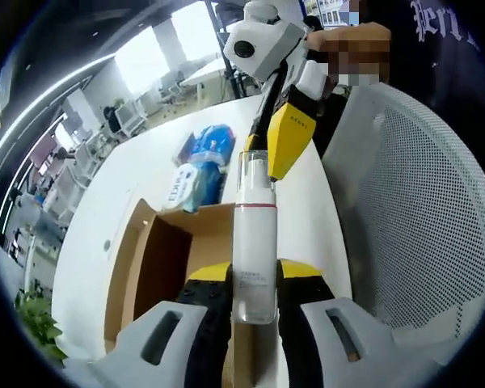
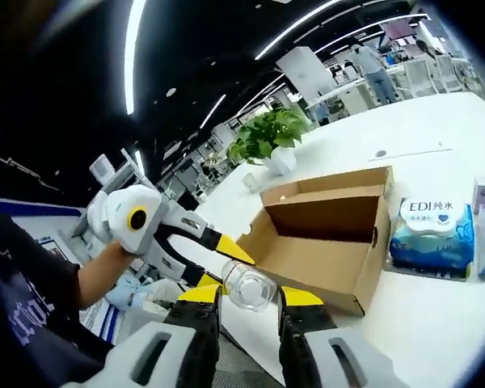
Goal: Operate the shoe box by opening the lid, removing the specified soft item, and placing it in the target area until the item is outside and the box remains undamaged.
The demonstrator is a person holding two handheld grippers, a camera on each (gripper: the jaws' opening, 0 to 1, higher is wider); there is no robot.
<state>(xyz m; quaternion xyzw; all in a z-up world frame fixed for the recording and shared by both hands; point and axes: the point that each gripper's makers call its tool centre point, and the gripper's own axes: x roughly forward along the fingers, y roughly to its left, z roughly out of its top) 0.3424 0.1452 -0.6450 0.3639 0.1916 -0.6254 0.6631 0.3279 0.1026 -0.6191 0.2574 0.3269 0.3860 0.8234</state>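
A clear plastic bottle (image 1: 254,242) with a red band is held in the air between both grippers. My left gripper (image 1: 255,279) is shut on its lower body. My right gripper (image 1: 268,152), yellow-jawed, comes in from the top of the left gripper view and closes on the bottle's far end. In the right gripper view the bottle's (image 2: 250,287) round end sits between my right gripper's (image 2: 249,297) pads, and the left gripper (image 2: 217,260) reaches in from the left. The brown cardboard shoe box (image 2: 323,250) stands open on the white table (image 2: 436,323), lid flap up; its inside looks dark.
Blue tissue packs (image 2: 432,230) lie on the table beside the box, also in the left gripper view (image 1: 200,166). A white mesh chair (image 1: 420,218) is close on the right. A person's hand (image 1: 347,44) holds the right gripper. A potted plant (image 2: 271,133) stands at the far table edge.
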